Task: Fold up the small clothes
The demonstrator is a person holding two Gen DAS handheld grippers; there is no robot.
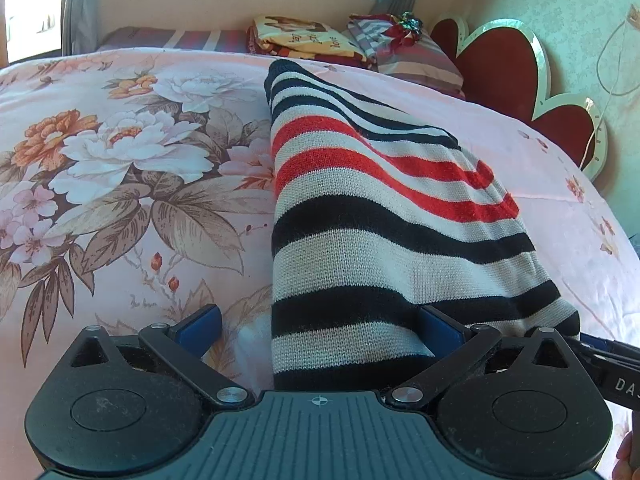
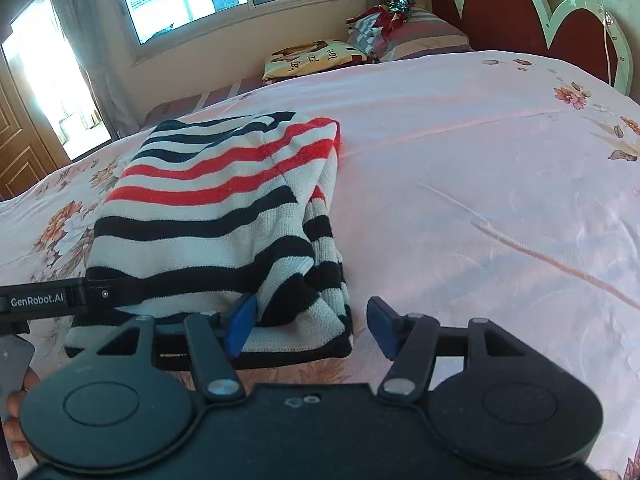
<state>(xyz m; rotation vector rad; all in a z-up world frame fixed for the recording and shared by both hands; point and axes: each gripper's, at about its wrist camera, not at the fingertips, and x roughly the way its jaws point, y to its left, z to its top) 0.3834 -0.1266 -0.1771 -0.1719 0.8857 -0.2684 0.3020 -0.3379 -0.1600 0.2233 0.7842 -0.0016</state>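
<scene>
Striped sweater (image 1: 360, 216) on floral bedspread (image 1: 120, 160), both tools wide, L tool (image 1: 320, 328) maybe touching it, pillows (image 2: 416, 32) beyond

**2 wrist views, low over the bed**

The left wrist camera looks forward along the left gripper (image 1: 320, 328), close above the striped sweater (image 1: 360, 220), toward the headboard (image 1: 500, 76) ahead and right. The right wrist camera sits just behind the right gripper (image 2: 312, 324), sweater (image 2: 216, 216) ahead-left. Both share the sweater, pillows (image 1: 416, 56) and floral bedspread (image 1: 120, 160).
</scene>
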